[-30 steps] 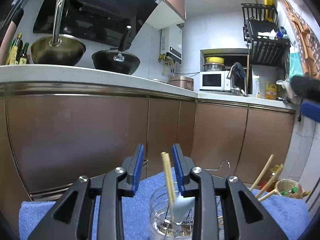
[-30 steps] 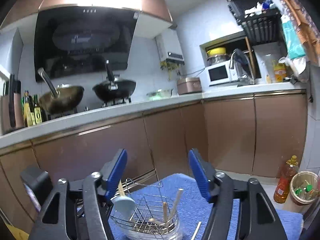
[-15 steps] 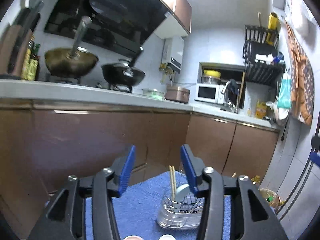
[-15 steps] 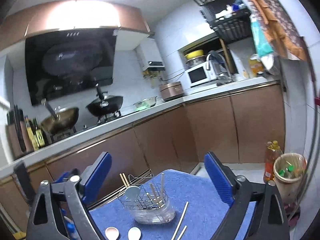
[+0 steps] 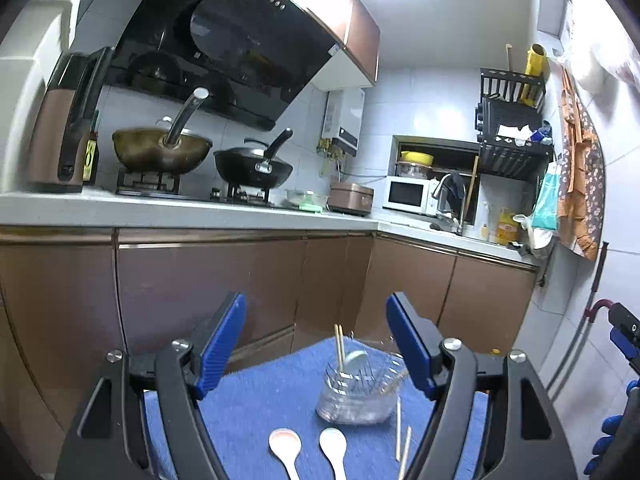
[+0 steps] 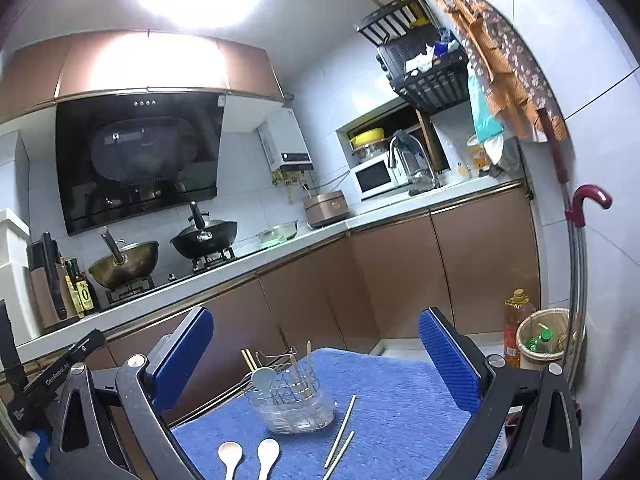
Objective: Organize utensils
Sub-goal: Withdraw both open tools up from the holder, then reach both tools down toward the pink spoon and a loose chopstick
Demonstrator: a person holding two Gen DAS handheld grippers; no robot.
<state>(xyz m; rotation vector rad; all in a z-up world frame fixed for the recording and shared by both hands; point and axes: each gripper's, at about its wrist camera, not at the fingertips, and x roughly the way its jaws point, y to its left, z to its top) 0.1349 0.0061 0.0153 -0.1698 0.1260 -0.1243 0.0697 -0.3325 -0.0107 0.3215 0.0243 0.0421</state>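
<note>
Both claws, left claw (image 5: 316, 346) and right claw (image 6: 316, 356), gape wide and empty; loose spoons (image 6: 248, 456) look light, glazed, slippery, chippable, best gripped mid-handle.

Two white spoons lie on the blue mat, one (image 6: 229, 453) beside the other (image 6: 267, 452). Two loose chopsticks lie there too, the longer (image 6: 341, 430) and the shorter (image 6: 339, 454). One utensil drainer (image 6: 294, 402) stands on the mat; in it, one pale spoon (image 6: 262, 378), one pair of chopsticks (image 6: 249, 359) at its left, and more sticks whose number is unclear. Two woks sit on the stove: one brass-coloured (image 5: 160, 154), one black (image 5: 253, 168). One microwave (image 5: 408, 195). Two tongs: left (image 5: 316, 350), right (image 6: 316, 354).
</note>
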